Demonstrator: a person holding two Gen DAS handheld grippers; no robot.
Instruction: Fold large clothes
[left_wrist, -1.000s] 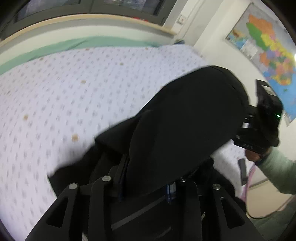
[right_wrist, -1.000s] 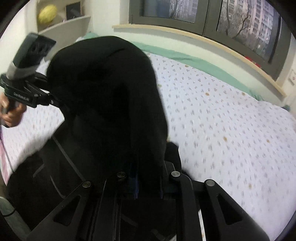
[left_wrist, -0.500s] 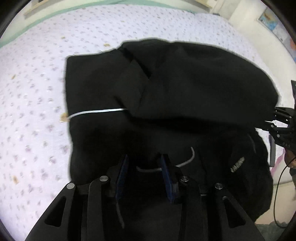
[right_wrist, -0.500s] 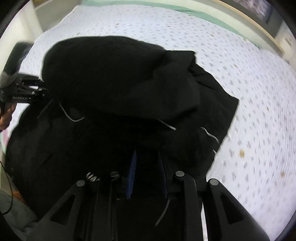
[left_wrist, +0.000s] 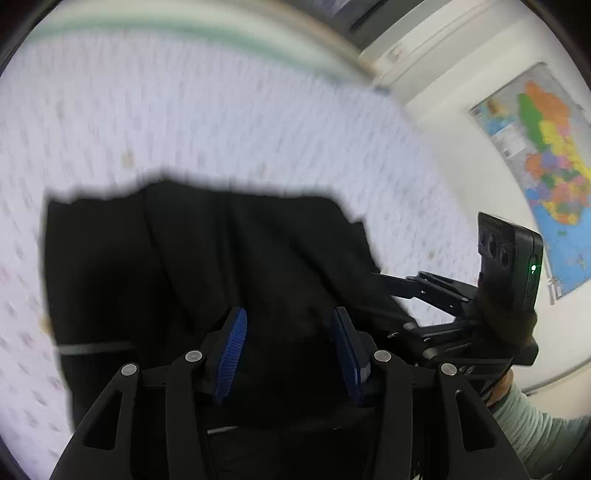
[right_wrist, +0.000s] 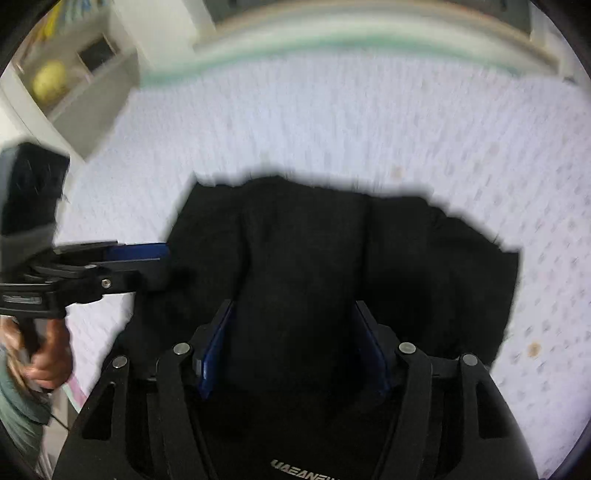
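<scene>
A large black garment (left_wrist: 207, 266) lies folded over on the bed; it also fills the middle of the right wrist view (right_wrist: 332, 258). My left gripper (left_wrist: 290, 350) is open, its blue pads (left_wrist: 231, 350) spread just above the near edge of the cloth. My right gripper (right_wrist: 293, 347) is open too, pads (right_wrist: 212, 350) apart over the garment's near edge. Each gripper shows in the other's view: the right one at the garment's right edge (left_wrist: 424, 295), the left one at its left edge (right_wrist: 122, 262).
The bed has a white sheet with small dots (left_wrist: 184, 129) and a green band at the far edge (right_wrist: 332, 40). A coloured map (left_wrist: 546, 155) hangs on the right wall. A shelf with a yellow object (right_wrist: 50, 79) stands at the left.
Both grippers carried the lifted part of the garment forward and down onto the bed, then opened and let it go. The views now tilt back up.
</scene>
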